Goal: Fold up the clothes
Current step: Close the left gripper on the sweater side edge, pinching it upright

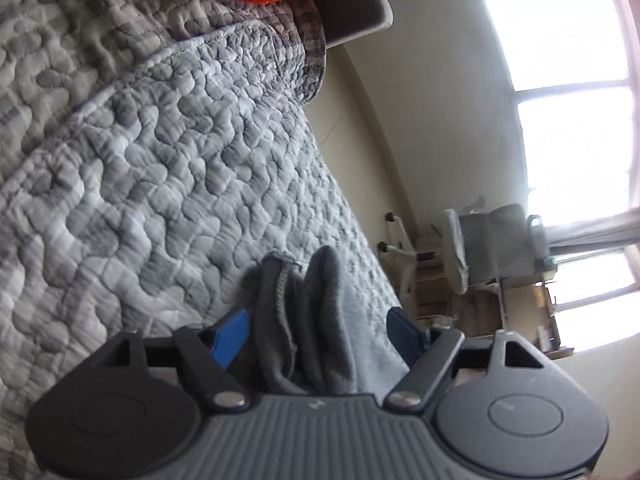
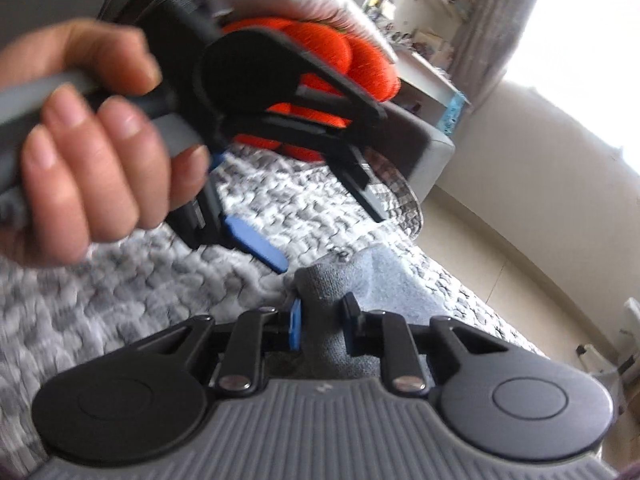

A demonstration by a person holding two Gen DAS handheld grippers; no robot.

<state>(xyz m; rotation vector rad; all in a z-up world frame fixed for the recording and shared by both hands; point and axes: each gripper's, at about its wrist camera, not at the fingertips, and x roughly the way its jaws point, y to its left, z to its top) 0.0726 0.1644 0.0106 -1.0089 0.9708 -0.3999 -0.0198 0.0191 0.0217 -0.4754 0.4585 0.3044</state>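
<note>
A grey garment (image 1: 320, 312) lies bunched on the quilted grey bedspread (image 1: 160, 160). Its dark folds run up between the blue fingers of my left gripper (image 1: 316, 334), whose jaws stand wide apart and open around the cloth. In the right wrist view my right gripper (image 2: 322, 324) is shut on a bunch of the same grey garment (image 2: 326, 284), which spreads out paler to the right. Above it a hand (image 2: 92, 152) holds the left gripper, with one blue finger (image 2: 256, 240) showing over the bedspread (image 2: 120, 280).
An orange knitted item (image 2: 352, 56) lies at the head of the bed against a grey padded board (image 2: 424, 140). The bed edge drops to a pale floor (image 2: 500, 248) on the right. An office chair (image 1: 480, 248) stands by the bright window (image 1: 560, 80), and a shelf (image 2: 420, 20) stands near the curtain.
</note>
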